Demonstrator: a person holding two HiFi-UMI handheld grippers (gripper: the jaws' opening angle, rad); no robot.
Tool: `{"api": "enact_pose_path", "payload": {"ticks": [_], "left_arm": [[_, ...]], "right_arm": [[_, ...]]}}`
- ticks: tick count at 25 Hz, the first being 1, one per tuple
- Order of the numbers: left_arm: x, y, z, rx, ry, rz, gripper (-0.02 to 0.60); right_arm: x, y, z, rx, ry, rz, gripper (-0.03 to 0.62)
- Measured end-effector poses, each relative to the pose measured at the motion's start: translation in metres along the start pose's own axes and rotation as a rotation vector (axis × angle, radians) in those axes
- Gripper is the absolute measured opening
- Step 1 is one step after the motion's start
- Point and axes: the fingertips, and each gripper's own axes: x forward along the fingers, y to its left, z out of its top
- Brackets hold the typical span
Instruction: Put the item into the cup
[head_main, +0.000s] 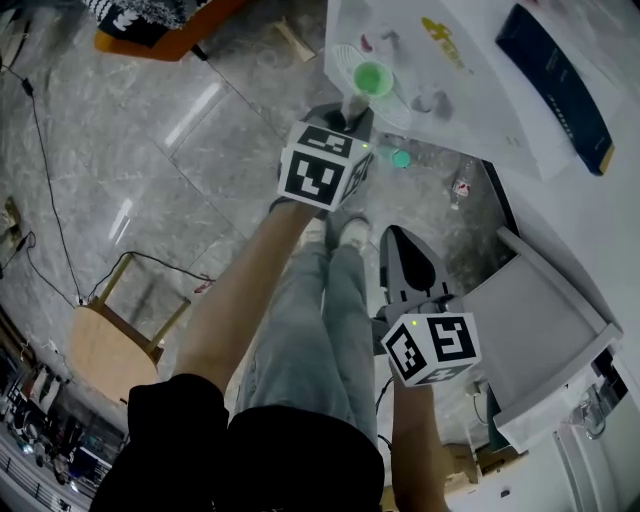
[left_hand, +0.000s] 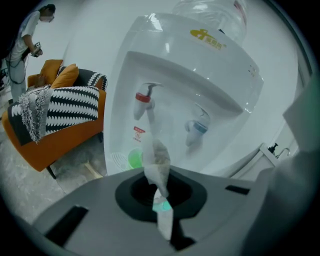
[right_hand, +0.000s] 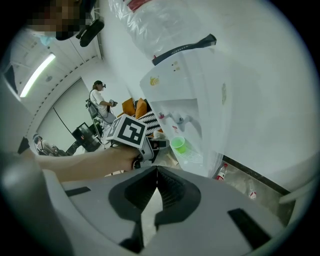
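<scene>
Two hand-held grippers, one item, one cup; listed left to right.

Status
- State of left gripper (left_hand: 162, 212): jaws pinched together on the lower end of a pale sachet (left_hand: 156, 160), apparently a tea bag. Sachet standing up past the jaw tips, carried in the air, not yet in the cup.
- Position of green cup (head_main: 372, 78): upright on the drip tray (left_hand: 116, 161) of the white water dispenser (left_hand: 210, 75), roughly below the red tap (left_hand: 143, 97) and left of the blue tap (left_hand: 200, 127). Seen from above, just beyond the left jaw tips and clear of them.
- State of right gripper (right_hand: 156, 172): jaws closed together with nothing between them; held back, well short of the dispenser.

Probable faults (judged, not observed)
- Missed drop: release before the sachet hangs over the cup mouth, ending on the tray grille or the floor. Centre first, then open.
- Tipped cup: light and apparently unweighted, so likely to topple on contact with a jaw or the gripper body. Approach from above, not from the side.
- Snagged sachet: limp material, liable to cling to a pad or drape over the rim. Lower well inside before release.
- Tap strike: little room under the red tap; keep the gripper low.

Containers
- Green cup: no contents visible from above; liquid level not readable.
- Drip tray: cup only.
</scene>
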Motion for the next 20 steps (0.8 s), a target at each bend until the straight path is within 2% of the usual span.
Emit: {"api": "enact_pose_path", "payload": {"ticks": [7, 12, 20], "left_arm": [[0.025, 0.013, 0.006, 0.059, 0.026, 0.013, 0.014], [0.043, 0.019, 0.021, 0.058, -0.014, 0.008, 0.014], [0.065, 0.023, 0.024, 0.179, -0.029, 0.014, 0.014]], "right_arm": [[0.013, 0.000, -0.009, 0.040, -0.015, 0.016, 0.011], [0.026, -0.008, -0.008, 0.072, -0.059, 0.023, 0.009], [0.037, -0.032, -0.018, 0.111, -0.117, 0.008, 0.009]]}}
